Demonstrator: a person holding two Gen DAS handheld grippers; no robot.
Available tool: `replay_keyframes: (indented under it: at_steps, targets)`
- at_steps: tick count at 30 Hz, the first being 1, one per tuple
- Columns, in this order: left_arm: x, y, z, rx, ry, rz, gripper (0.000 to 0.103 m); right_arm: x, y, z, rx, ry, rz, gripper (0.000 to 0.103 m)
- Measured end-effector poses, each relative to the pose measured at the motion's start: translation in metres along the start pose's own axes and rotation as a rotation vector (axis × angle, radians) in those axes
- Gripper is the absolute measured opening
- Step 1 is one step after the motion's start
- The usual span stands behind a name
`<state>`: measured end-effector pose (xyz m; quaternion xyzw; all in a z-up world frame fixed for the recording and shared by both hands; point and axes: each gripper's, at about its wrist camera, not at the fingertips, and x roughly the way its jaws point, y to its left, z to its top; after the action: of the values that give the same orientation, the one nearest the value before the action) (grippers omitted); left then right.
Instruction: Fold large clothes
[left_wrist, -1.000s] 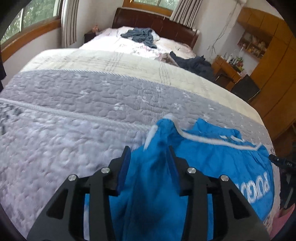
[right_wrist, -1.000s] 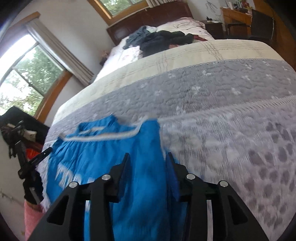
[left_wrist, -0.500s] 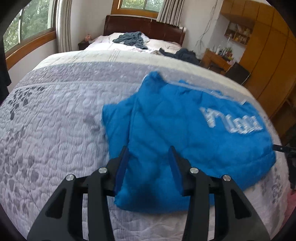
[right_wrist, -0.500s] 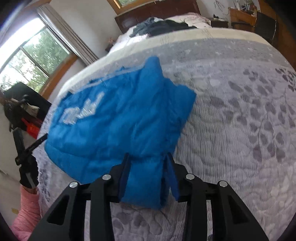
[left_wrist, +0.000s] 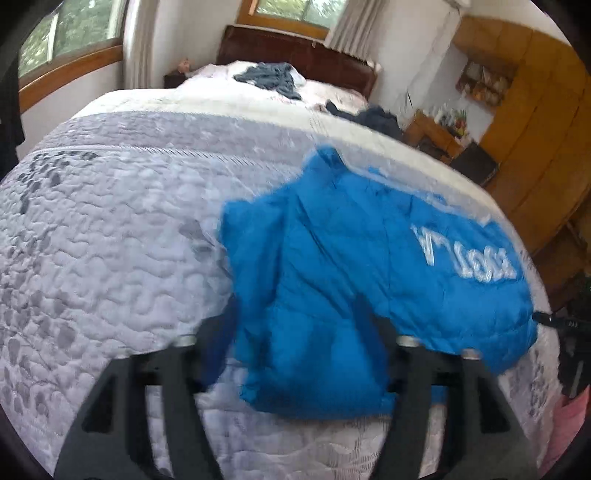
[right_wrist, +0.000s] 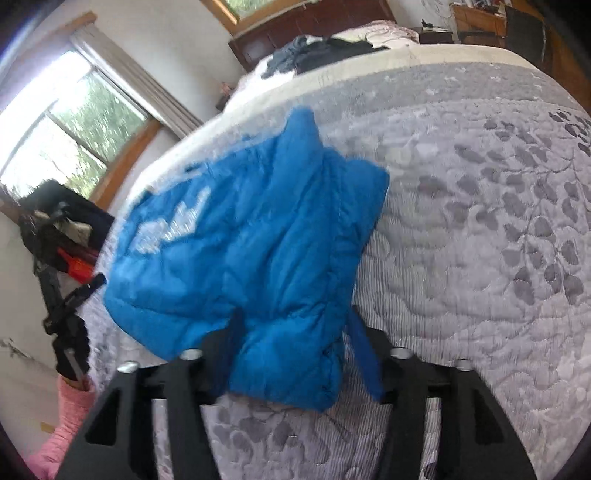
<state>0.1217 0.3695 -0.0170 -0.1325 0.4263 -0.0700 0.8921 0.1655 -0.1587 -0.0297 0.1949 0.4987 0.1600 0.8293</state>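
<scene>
The quilted grey bedspread (left_wrist: 110, 240) fills the ground ahead of both sets of jaws, a flat, roomy bed for laying out a bulky garment. On it, starting between the jaws and spreading forward, lies the blue padded jacket (left_wrist: 351, 266), already doubled over so the white lettering (left_wrist: 465, 254) faces up off to the right of the left gripper's jaws — probably so the folded bundle stays square.

The left gripper (left_wrist: 299, 332) has its jaws spread wide, the jacket's near edge lying loosely between them; it reads as released, not pinched. The right gripper (right_wrist: 291, 332) also stands with jaws parted either side of the near corner (right_wrist: 288, 369) of the jacket — though blur makes it hard to say whether a finger touches the cloth. Far beyond the jaws, dark clothes (left_wrist: 273, 75) wait by the headboard.
</scene>
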Motion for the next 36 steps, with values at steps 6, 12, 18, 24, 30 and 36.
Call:
replay_keyframes:
  at_steps: [6,12,18,24,30,36]
  targets:
    - [0.018,0.024,0.013,-0.071,0.076,-0.073,0.075,-0.003,-0.019,0.015,0.065,-0.021,0.078,0.083]
    - [0.054,0.029,0.013,-0.113,0.150,-0.195,0.075,0.020,-0.036,0.025,0.121,0.013,0.148,0.085]
    - [0.089,0.018,0.021,-0.127,0.211,-0.336,0.082,0.046,-0.048,0.033,0.148,0.042,0.209,0.085]
    - [0.112,-0.002,0.033,-0.105,0.243,-0.336,0.083,0.066,-0.043,0.047,0.138,0.038,0.252,0.086]
    - [0.107,-0.013,0.033,-0.132,0.221,-0.249,0.049,0.076,-0.024,0.050,0.126,0.028,0.254,0.050]
    - [0.081,-0.023,0.034,-0.126,0.175,-0.238,0.026,0.052,-0.016,0.043,0.117,-0.004,0.277,0.028]
